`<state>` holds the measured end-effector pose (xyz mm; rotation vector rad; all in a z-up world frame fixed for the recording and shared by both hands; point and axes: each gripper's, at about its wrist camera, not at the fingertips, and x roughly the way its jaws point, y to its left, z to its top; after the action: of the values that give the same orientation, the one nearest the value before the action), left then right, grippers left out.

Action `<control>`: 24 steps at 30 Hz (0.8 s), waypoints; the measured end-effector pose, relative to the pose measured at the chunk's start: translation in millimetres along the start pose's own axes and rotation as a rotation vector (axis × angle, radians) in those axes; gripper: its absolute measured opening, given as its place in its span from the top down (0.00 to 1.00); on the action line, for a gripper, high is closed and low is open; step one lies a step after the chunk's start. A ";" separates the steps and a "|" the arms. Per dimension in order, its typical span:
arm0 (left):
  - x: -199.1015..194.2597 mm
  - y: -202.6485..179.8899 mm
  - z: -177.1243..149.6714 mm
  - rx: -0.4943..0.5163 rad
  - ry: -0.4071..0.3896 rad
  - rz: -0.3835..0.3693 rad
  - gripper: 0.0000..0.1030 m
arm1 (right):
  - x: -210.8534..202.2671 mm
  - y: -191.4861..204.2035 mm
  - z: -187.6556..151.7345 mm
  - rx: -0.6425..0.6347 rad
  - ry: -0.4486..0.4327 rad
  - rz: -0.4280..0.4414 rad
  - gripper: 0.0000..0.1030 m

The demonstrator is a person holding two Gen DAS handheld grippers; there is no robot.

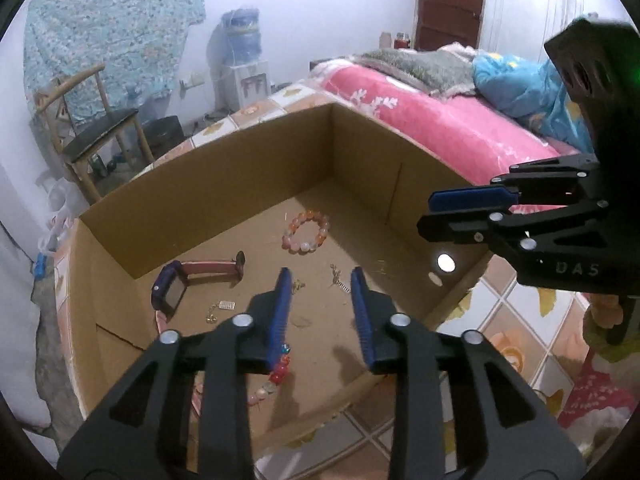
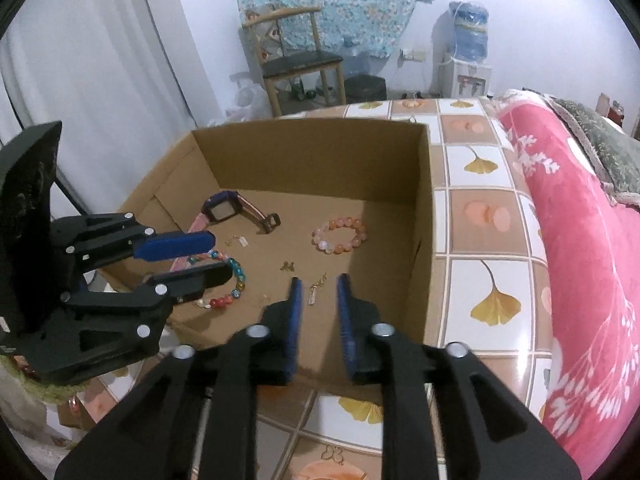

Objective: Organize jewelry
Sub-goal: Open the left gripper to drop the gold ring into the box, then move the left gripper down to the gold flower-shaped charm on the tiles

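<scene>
An open cardboard box [image 1: 224,168] [image 2: 312,152] on a tiled table holds the jewelry. Inside lie a pink-orange bead bracelet [image 1: 307,232] [image 2: 341,235], a purple watch with a pink strap [image 1: 176,288] [image 2: 224,210], a multicoloured bead bracelet [image 1: 272,376] [image 2: 232,284], small gold earrings [image 1: 338,278] [image 2: 316,292] [image 2: 287,266] and a gold charm [image 1: 220,310] [image 2: 238,241]. My left gripper [image 1: 320,276] [image 2: 216,254] is open and empty above the box's near side. My right gripper [image 2: 318,280] [image 1: 424,212] is open and empty over the box's edge, above an earring.
The table [image 2: 480,216] has a tile-pattern cover with yellow leaves. A pink bedspread [image 1: 440,128] [image 2: 580,240] borders it. A wooden chair [image 1: 92,132] [image 2: 296,60] and a water dispenser [image 1: 244,68] [image 2: 468,52] stand by the far wall.
</scene>
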<state>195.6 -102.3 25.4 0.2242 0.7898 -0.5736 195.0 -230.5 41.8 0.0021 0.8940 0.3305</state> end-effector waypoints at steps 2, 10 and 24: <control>-5.5 -3.1 -1.6 -0.001 -0.015 0.019 0.61 | -9.3 -0.5 -2.4 -0.001 -0.024 -0.009 0.73; -50.3 -20.4 -19.2 0.029 -0.095 0.029 0.44 | -56.5 -9.1 -18.4 0.036 -0.120 -0.024 0.65; -80.8 -68.5 -74.3 0.085 -0.075 -0.135 0.30 | -74.7 -44.5 -86.7 0.209 -0.023 -0.080 0.64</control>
<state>66.6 -97.0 33.9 0.2276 0.7117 -0.7401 98.0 -305.6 38.2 0.1629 0.8995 0.1614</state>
